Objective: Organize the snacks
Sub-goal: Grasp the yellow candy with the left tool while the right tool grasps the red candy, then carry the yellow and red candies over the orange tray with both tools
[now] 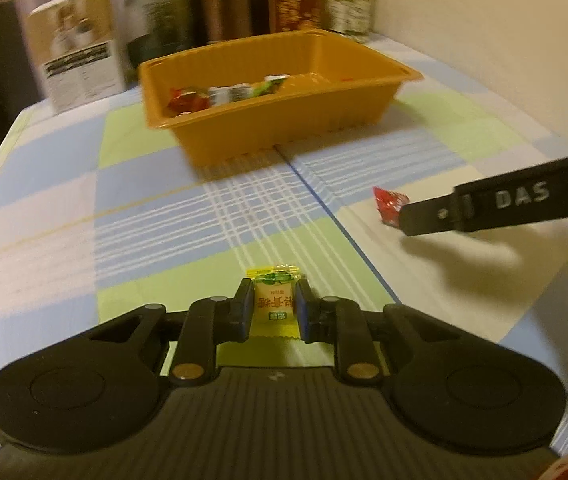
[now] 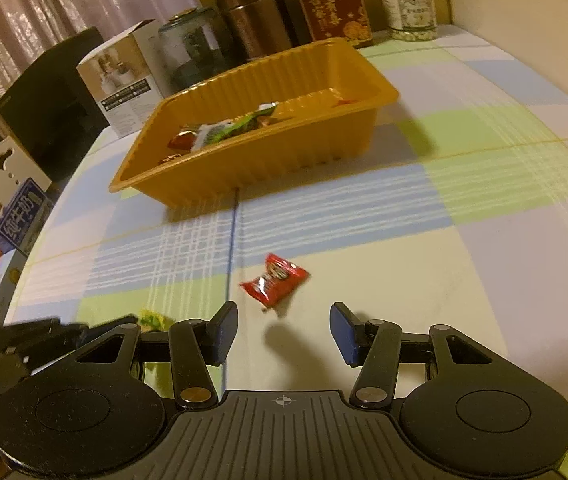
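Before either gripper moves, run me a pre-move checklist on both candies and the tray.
1. Left gripper closed on the yellow-and-green wrapped candy: ok.
2. Candy lifted off the checked tablecloth: cannot tell.
3. Right gripper open: ok.
4. Red wrapped candy between the right fingers: not ok, it lies ahead of them.
5. Orange plastic tray has room: ok.

Both wrist cameras sit low over the table (image 1: 44, 184), facing the orange tray (image 1: 268, 128), which both views share.
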Demonstrator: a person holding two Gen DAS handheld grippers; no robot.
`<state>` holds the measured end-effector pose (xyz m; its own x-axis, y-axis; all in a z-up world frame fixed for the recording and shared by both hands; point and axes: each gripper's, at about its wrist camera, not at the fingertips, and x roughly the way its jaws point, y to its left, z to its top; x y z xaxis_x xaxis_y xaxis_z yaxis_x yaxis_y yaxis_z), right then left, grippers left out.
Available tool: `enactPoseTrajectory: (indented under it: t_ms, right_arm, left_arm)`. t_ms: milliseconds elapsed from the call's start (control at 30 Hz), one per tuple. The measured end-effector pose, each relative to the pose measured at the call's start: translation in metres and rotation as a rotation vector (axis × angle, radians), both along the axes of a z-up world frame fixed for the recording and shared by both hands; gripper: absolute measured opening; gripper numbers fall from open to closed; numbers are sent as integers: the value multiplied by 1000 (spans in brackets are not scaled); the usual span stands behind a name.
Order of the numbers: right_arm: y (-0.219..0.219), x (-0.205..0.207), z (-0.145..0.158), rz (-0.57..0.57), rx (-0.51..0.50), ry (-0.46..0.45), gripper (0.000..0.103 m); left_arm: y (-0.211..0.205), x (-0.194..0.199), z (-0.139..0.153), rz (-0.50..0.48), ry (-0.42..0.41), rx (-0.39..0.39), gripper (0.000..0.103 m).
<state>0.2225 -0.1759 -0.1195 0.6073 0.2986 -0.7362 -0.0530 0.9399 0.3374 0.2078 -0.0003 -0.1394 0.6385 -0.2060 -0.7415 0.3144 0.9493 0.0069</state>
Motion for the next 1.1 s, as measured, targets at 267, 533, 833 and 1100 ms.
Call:
enactPoseTrajectory:
  t_ms: [267,533,833,1100]
  right_arm:
    - [20,20,-10,-31,-73,-24,43]
    - [37,19,-13,20,-214,-70,34]
    - [30,4,-8,42,-230,-102,19]
    - [21,-20,14,34,-208,-114,19]
  left_arm:
    - [14,-8,7,118,4,-57,19]
    - [16,-15,7,139,-1,-56,19]
    - [12,-20,11,145,8,-73,19]
    - [4,-27,30,154,1,-95,19]
